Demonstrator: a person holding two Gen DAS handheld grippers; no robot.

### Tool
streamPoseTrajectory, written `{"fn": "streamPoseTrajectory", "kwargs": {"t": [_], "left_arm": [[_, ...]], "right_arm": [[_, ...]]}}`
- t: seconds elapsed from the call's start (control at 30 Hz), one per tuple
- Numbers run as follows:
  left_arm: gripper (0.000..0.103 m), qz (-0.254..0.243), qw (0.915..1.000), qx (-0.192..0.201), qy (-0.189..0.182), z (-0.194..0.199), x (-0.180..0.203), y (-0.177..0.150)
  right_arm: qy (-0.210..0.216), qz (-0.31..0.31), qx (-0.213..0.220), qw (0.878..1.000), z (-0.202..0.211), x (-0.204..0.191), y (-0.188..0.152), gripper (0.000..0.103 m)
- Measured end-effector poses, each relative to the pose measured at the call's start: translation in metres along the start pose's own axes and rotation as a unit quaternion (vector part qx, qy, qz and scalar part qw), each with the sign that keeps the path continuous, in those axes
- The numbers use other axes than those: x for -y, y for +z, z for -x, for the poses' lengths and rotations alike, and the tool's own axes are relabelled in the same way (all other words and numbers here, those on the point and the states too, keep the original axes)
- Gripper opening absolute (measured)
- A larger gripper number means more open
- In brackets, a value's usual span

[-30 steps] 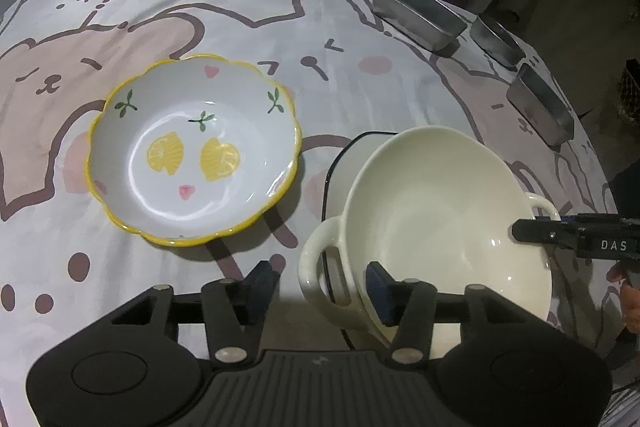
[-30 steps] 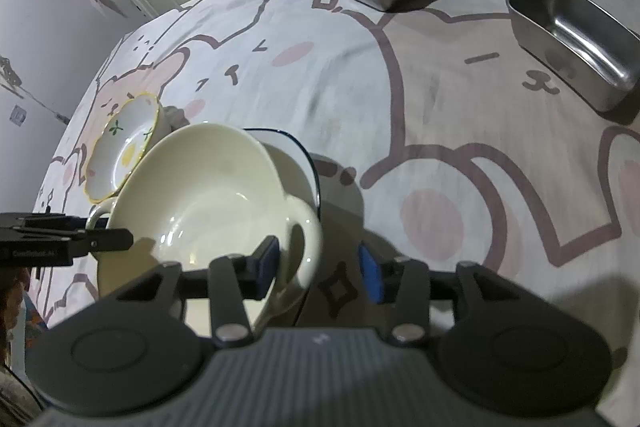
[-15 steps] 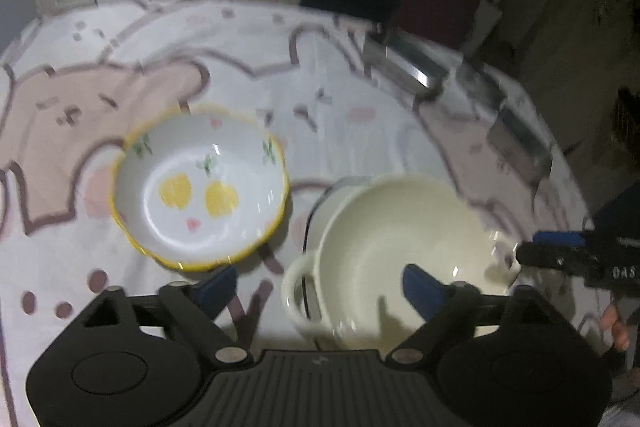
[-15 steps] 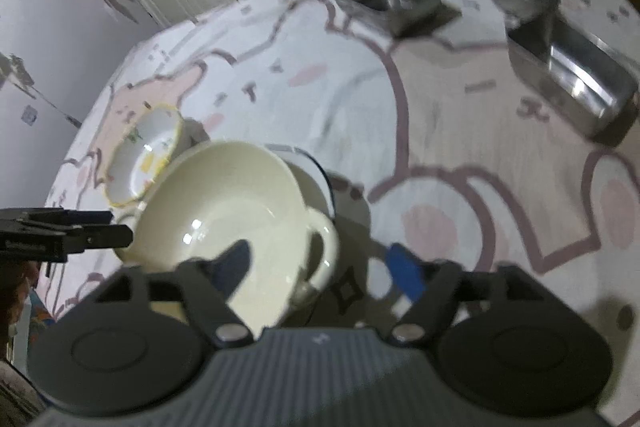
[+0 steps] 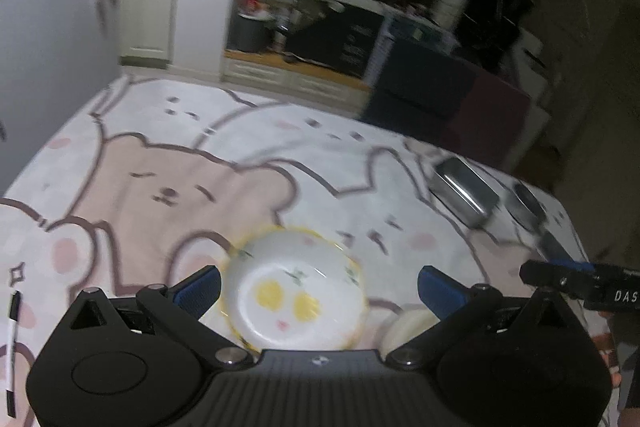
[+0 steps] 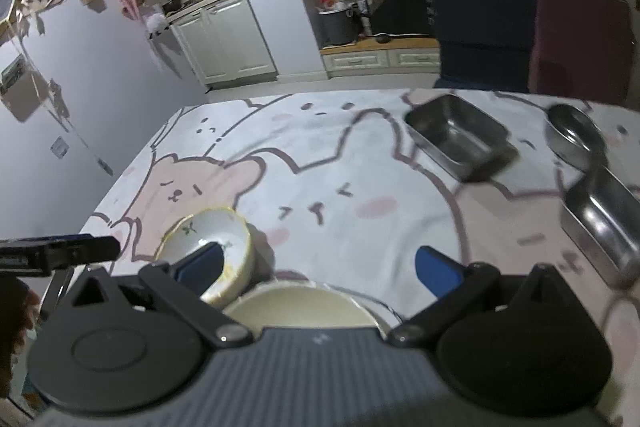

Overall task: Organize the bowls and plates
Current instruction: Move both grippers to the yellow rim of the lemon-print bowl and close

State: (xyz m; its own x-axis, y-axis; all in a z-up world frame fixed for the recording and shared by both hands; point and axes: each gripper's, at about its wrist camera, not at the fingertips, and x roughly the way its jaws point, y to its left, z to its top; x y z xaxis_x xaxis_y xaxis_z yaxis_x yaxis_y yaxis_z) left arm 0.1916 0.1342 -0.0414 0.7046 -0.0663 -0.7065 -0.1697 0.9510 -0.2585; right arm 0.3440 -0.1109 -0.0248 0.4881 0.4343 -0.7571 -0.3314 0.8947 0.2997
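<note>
Left gripper point(image 5: 318, 287): blue-padded fingers point(image 5: 198, 285) spread wide, gripping nothing. Between them, below on the cloth, lies the lemon bowl point(image 5: 294, 297), yellow-rimmed, blurred in this view. A sliver of the cream bowl point(image 5: 408, 327) shows under the right-hand finger.

Right gripper point(image 6: 318, 269): fingers point(image 6: 436, 271) likewise wide apart and empty. The cream bowl point(image 6: 300, 307) sits directly below the gripper body, its rim partly hidden; the lemon bowl point(image 6: 208, 247) stands just beside it, behind the left-hand finger.

Differences between views: only the left wrist camera shows a pen point(image 5: 12, 339) on the bear-print tablecloth point(image 5: 180, 187). The right wrist camera shows the steel tray point(image 6: 460, 143), round steel bowl point(image 6: 576, 135) and second steel tray point(image 6: 604, 219) clearly; the left view renders them blurred at far right.

Pose: both grippers are held above the table, pitched forward toward the room. Each view catches the other gripper's tip at its edge.
</note>
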Motion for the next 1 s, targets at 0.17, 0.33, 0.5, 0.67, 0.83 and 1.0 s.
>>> {"fn": "streamPoseTrajectory", "kwargs": {"t": [0.17,0.33,0.5,0.67,0.83,1.0], "left_arm": [[0.103,0.047,0.9980,-0.013,0.041,-0.020,-0.033,0.004],[0.103,0.021,0.9984,-0.035,0.040,-0.042,-0.051,-0.002],[0.103,0.028,0.9943,-0.080,0.065,-0.070,-0.058,-0.006],[0.089,0.066,0.9893,-0.121,0.049,-0.091,-0.067,-0.010],[0.058,0.053,0.9858,-0.153,0.044,-0.108,-0.069,-0.017],[0.029,0.057,0.9827,-0.170,0.048,-0.121,-0.078,-0.022]], "right_arm": [[0.000,0.009,-0.020,1.000,-0.043,-0.013,0.019,0.103],[0.002,0.006,-0.043,0.999,-0.085,-0.024,0.029,0.103],[0.003,-0.008,-0.080,0.997,-0.126,-0.036,0.037,0.102],[0.031,0.001,-0.130,0.991,-0.164,-0.050,0.035,0.076],[0.042,0.026,-0.160,0.986,-0.188,-0.064,0.026,0.042],[0.034,0.043,-0.169,0.984,-0.202,-0.076,0.016,0.025]]}}
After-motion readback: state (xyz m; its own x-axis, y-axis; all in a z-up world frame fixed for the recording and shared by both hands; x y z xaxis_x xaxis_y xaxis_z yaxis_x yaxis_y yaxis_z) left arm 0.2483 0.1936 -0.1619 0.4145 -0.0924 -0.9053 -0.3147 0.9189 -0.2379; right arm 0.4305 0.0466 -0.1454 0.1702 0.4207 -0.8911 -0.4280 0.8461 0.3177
